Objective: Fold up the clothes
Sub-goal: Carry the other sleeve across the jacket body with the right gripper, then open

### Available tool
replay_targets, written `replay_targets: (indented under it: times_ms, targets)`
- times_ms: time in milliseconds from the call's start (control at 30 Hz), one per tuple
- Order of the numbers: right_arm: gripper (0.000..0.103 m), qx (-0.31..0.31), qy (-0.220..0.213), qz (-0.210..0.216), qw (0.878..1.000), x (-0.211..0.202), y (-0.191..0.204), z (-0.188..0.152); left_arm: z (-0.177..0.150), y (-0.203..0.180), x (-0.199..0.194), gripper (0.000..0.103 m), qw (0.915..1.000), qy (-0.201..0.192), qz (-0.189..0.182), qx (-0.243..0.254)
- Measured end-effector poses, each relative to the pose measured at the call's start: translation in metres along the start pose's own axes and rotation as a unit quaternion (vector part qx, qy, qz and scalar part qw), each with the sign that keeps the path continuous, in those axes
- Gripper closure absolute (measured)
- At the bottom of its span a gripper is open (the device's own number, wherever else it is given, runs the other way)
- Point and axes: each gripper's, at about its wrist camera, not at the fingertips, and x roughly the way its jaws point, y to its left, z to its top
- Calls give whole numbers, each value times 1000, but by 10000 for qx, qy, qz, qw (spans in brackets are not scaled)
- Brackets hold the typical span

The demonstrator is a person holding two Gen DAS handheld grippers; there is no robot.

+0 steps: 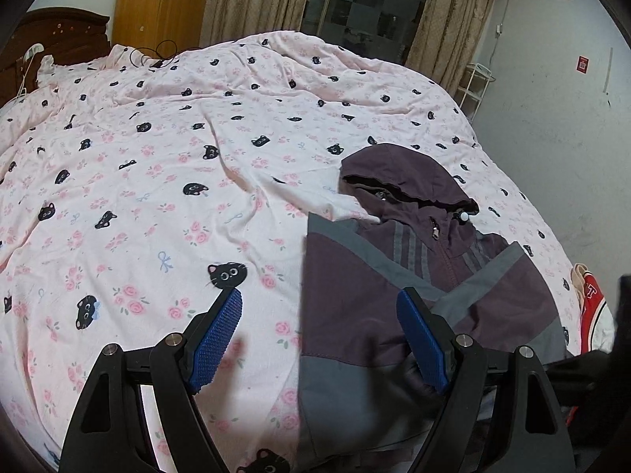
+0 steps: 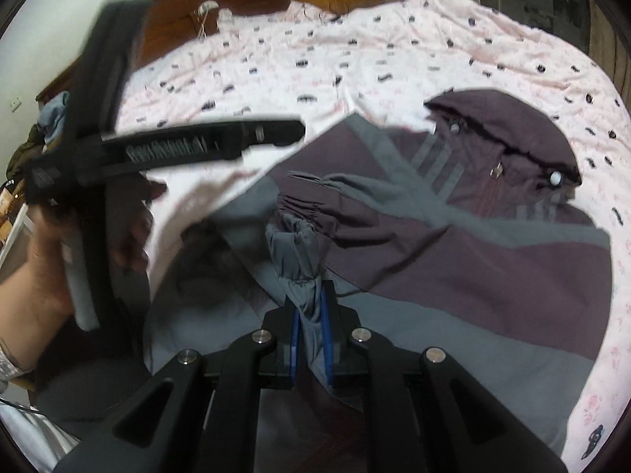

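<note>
Open left claw (image 1: 319, 307) above purple jacket (image 1: 394, 276).

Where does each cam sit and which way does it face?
Left wrist: on the left gripper, jaws open, angled down over the bedspread; jacket at right.
Right wrist: on the right gripper, jaws shut on the jacket's sleeve; the left hand shows.
Shared: jacket, bedspread, curtains.

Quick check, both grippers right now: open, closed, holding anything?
Left gripper: open, nothing between its pads, above the bedsheet and the jacket's edge.
Right gripper: closed on the grey sleeve of the purple hooded jacket.
</note>
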Motion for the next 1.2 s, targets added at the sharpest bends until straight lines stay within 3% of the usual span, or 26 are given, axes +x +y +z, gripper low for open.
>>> replay_targets:
  times_ms: [167, 200, 233, 300, 333, 500, 767, 967, 1067, 1200]
  targets:
    - [84, -54, 102, 55, 9999, 9, -1, -10, 4, -14, 4, 26, 9998, 34, -43, 189]
    - [76, -72, 62, 111, 9999, 7, 1, -12, 4, -16, 6, 26, 9997, 69, -48, 219]
    - [61, -102, -6, 197, 9998, 2, 3, -14, 4, -19, 8, 26, 9996, 106, -54, 248]
    - [45, -196, -135, 335, 9992, -9, 9, -18, 3, -24, 10, 26, 9994, 143, -61, 315]
    - [43, -289, -188, 362, 9987, -15, 13, -21, 2, -27, 11, 26, 9992, 159, -63, 349]
    - [42, -493, -408, 631, 9960, -47, 19, -36, 1, -44, 10, 26, 9983, 168, -247, 505]
    - [42, 151, -767, 711, 9944, -83, -23, -43, 1, -69, 4, 26, 9958, 105, -447, 798]
    - [42, 490, -565, 402, 9964, -56, -38, -36, -2, -81, 6, 26, 9927, 219, -623, 1012]
    - [43, 776, -330, 158, 9963, -33, -52, -34, -10, -88, 23, 26, 9903, 463, -454, 1233]
    - [43, 882, -318, 154, 9955, -22, -60, -34, -21, -90, 49, 26, 9873, 760, -309, 1357]
